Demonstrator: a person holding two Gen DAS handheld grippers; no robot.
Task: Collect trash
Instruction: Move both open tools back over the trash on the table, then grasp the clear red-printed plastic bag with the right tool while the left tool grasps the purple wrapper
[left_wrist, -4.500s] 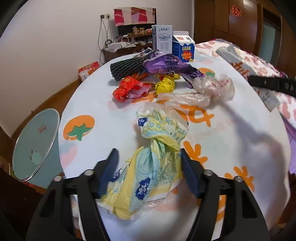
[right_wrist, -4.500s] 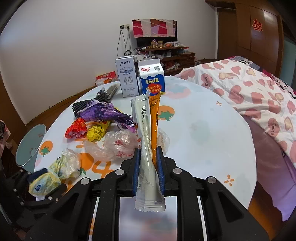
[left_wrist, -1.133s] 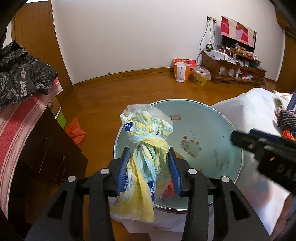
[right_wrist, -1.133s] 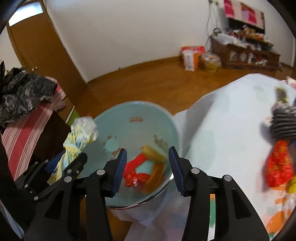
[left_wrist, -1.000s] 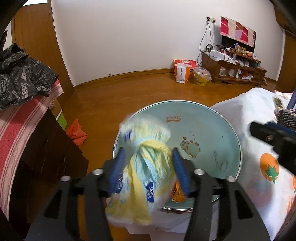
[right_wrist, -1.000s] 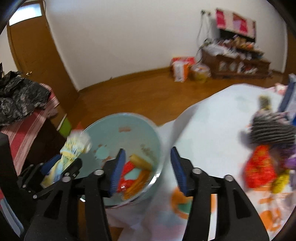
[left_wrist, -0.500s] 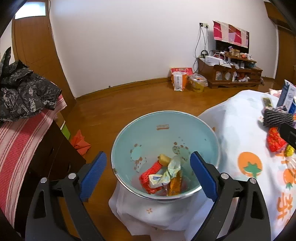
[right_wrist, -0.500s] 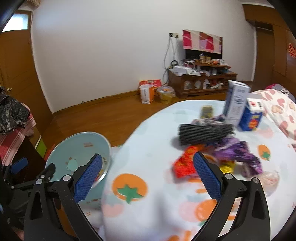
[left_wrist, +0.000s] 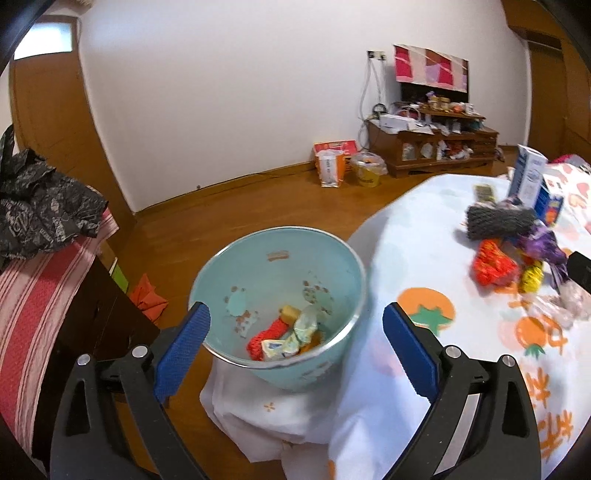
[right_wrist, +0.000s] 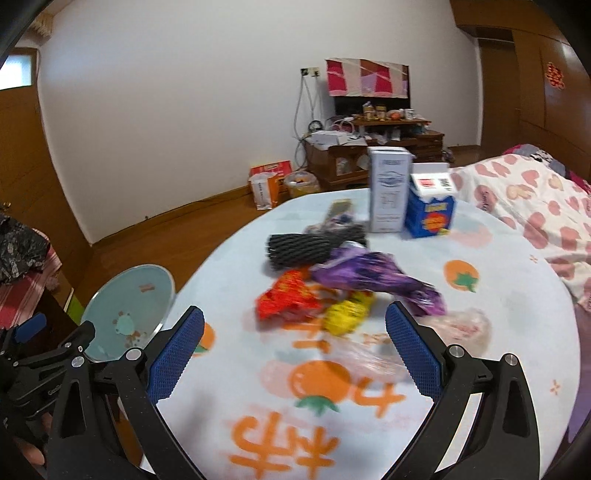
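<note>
My left gripper (left_wrist: 295, 332) is open and empty above the light blue trash bin (left_wrist: 218, 273), which holds a yellow-blue plastic bag (left_wrist: 295, 336) and red and orange wrappers. My right gripper (right_wrist: 293, 338) is open and empty over the round table (right_wrist: 517, 332). On the table ahead lie a red wrapper (right_wrist: 288, 299), a yellow wrapper (right_wrist: 347, 312), a purple wrapper (right_wrist: 373, 280), a black foam net (right_wrist: 299, 249) and clear plastic bags (right_wrist: 461, 328). The bin also shows in the right wrist view (right_wrist: 110, 306), at the left below the table edge.
Two milk cartons (right_wrist: 389, 188) (right_wrist: 430, 210) stand at the table's far side. A bed with a heart-pattern quilt (right_wrist: 535, 199) is at the right. A dark cabinet with striped cloth (left_wrist: 44, 280) stands left of the bin. A wooden TV stand (left_wrist: 432, 147) is against the far wall.
The left gripper opened and dropped the yellow-blue bag into the bin. The right gripper, open since it let go of its stick wrappers, swung from the bin back over the table.
</note>
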